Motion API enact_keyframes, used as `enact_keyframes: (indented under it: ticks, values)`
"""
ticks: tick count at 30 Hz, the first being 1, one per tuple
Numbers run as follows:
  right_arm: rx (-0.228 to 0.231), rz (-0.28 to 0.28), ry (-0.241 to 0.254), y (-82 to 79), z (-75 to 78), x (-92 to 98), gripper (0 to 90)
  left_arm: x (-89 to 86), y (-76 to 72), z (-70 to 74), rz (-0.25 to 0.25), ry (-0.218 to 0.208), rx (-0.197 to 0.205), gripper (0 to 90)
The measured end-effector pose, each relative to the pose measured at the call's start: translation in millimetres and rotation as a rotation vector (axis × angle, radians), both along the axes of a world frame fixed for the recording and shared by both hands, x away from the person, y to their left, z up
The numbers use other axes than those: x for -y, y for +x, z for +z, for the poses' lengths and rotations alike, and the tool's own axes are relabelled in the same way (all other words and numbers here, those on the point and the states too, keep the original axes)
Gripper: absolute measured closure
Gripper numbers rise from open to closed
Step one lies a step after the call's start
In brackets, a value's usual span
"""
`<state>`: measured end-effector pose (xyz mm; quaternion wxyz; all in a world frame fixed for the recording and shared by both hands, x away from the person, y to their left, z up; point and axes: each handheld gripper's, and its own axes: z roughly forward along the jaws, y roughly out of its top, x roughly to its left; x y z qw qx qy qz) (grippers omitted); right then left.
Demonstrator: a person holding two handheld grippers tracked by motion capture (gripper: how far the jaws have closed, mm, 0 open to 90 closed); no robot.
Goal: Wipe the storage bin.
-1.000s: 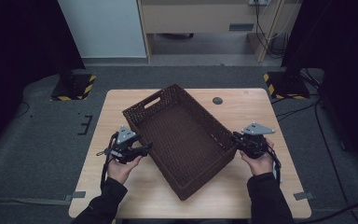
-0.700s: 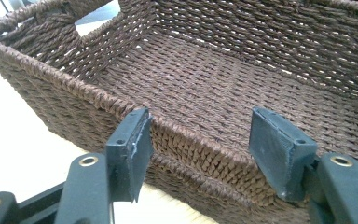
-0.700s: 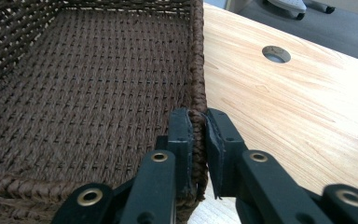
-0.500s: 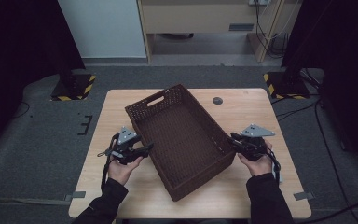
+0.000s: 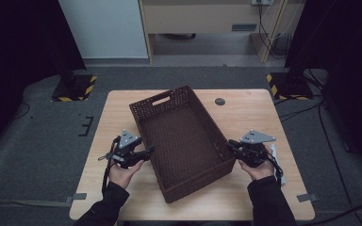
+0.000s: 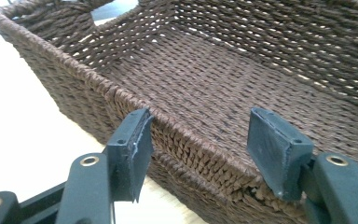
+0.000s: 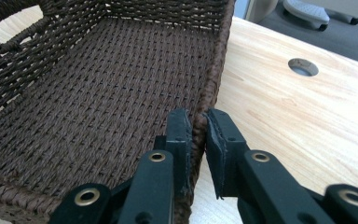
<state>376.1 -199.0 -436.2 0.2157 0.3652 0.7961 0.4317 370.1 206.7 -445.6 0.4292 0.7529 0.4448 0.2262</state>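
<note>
**Woven basket gripped at its right rim, straddled at its left**

A dark brown rectangular woven wicker basket is seen at the centre of the high view, set askew on a light wooden table with rounded corners; its handle-cut short wall points toward the upper left of the frame and its near corner toward the lower middle. The basket's inside is bare weave.

At the lower left of the high view, the left gripper is held in a hand against the basket's long left wall. In the left gripper view, its black jaws are seen spread wide, one pad outside the rim and the other over the inside, with the wall running between them and neither pad pressed on it.

At the lower right of the high view, the right gripper is held in the other hand at the basket's long right wall. In the right gripper view, the two pads are seen drawn close on either side of the rim, which is pinched between them; the jaws have just been closing slightly on it.

A small round dark grommet hole is set in the table at the upper right of the basket, well apart from both grippers.
</note>
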Motion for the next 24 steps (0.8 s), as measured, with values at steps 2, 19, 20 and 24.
enact_keyframes:
  ticks: [2,19,20,24]
  values:
    - [0.02,-0.003,0.023,1.4,2.3,0.0,74.8,-1.1,1.7,0.6,0.0,0.003,-0.003,40.0]
    - [0.021,0.025,0.016,10.5,-1.7,-14.9,79.7,-6.0,2.5,0.5,0.014,0.004,0.005,40.7]
    - [0.024,0.022,0.005,9.2,-1.7,-15.9,79.8,-6.0,1.7,-0.4,0.014,-0.002,0.007,41.1]
    - [-0.003,0.043,0.037,2.7,-1.0,-13.9,79.9,-7.8,4.5,-1.7,0.021,0.002,0.003,44.8]
